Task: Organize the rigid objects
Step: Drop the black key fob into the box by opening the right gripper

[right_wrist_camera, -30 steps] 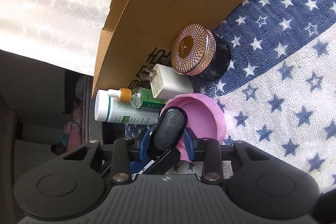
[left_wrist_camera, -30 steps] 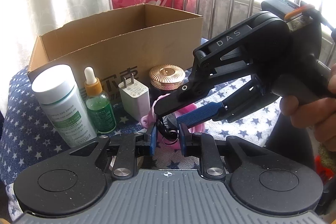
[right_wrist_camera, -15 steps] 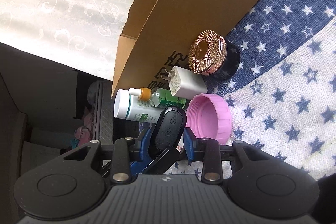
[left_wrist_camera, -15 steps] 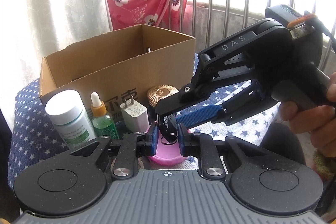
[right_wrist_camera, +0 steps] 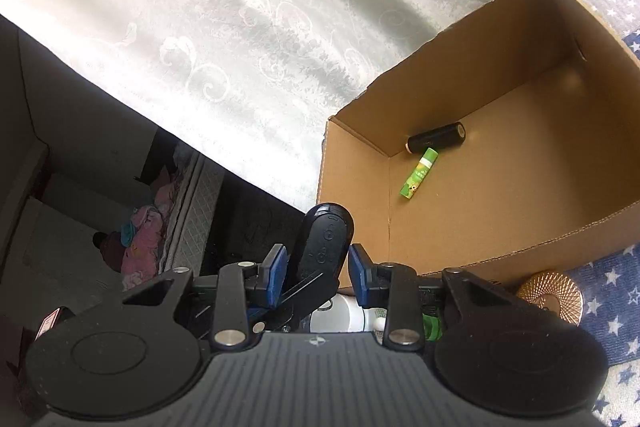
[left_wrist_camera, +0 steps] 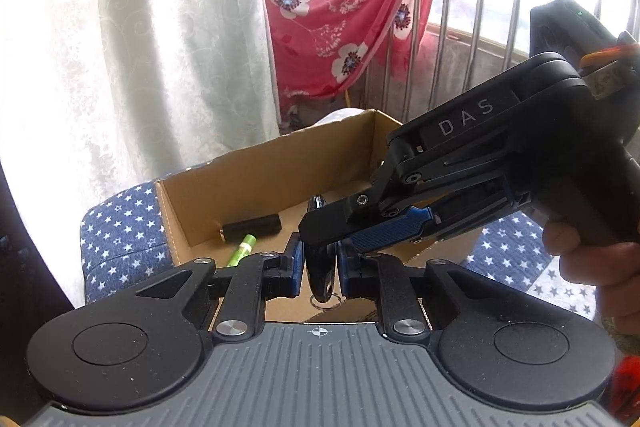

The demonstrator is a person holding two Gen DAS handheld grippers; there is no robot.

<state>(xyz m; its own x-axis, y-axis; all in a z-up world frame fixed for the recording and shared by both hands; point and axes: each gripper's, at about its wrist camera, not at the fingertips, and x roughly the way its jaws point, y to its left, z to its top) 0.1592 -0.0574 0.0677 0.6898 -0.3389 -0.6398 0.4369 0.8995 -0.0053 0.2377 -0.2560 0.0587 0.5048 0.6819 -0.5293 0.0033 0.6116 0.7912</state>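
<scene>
A black key fob [left_wrist_camera: 320, 273] with a metal ring at its lower end is gripped by both tools at once, above the near wall of an open cardboard box [left_wrist_camera: 276, 163]. The left hand-held gripper [left_wrist_camera: 320, 267] is drawn in narrow, its blue pads pressed on the sides of the fob near the ring. The right hand-held gripper [left_wrist_camera: 340, 233], held by a hand [left_wrist_camera: 588, 259] at the right edge, reaches in from the right and crosses just above the left one. In the right wrist view the fob [right_wrist_camera: 324, 239] stands upright between that gripper's [right_wrist_camera: 316, 267] blue pads [right_wrist_camera: 276, 269], button face towards the camera; the jaws are closing, and a small gap shows on each side of the fob there. On the box floor lie a black cylinder [right_wrist_camera: 436, 137] and, just beside it, a green tube [right_wrist_camera: 418, 175]. A gold ribbed lid [right_wrist_camera: 550, 293] sits outside the box on the star-patterned cloth [left_wrist_camera: 120, 227].
</scene>
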